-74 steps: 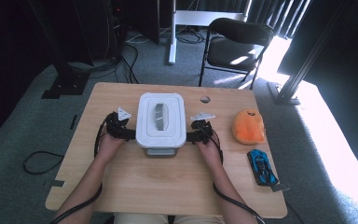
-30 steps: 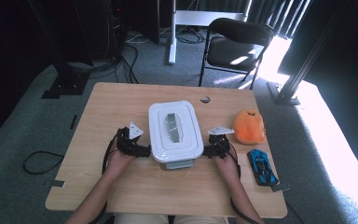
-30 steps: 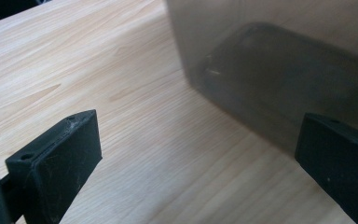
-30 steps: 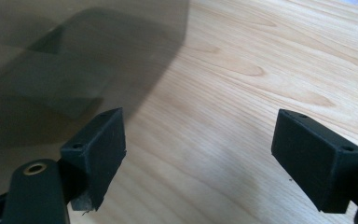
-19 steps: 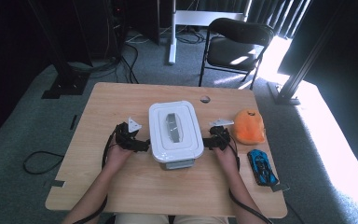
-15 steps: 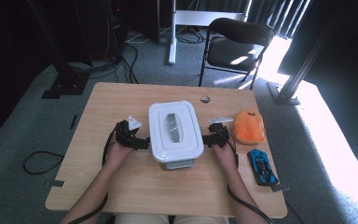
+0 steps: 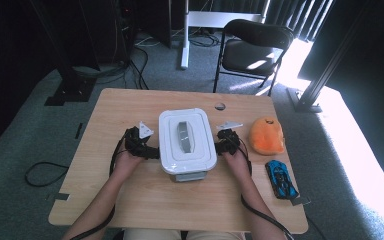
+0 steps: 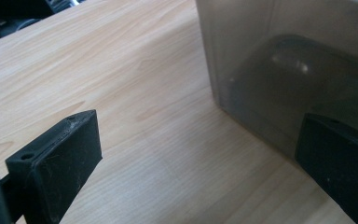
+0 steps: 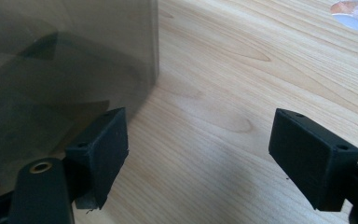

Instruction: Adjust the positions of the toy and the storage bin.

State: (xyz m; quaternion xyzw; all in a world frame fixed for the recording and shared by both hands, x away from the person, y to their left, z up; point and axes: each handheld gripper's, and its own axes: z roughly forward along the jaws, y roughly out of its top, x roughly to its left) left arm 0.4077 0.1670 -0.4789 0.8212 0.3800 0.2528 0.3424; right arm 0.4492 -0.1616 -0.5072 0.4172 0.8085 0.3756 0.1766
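Hard daylight from the right, deep dark at the left

In the high view, sun burns out the floor at right and streaks the chair, while the room's left stays near black. The picture is soft and grainy. In both gripper views the surface is evenly lit and sharp, though each black claw looks slightly blurred.

The whole table is seen from above, from the person's edge, facing forward and down. Each gripper view is taken low and close along its black jaws, aimed inward at opposite side walls of the lidded box.
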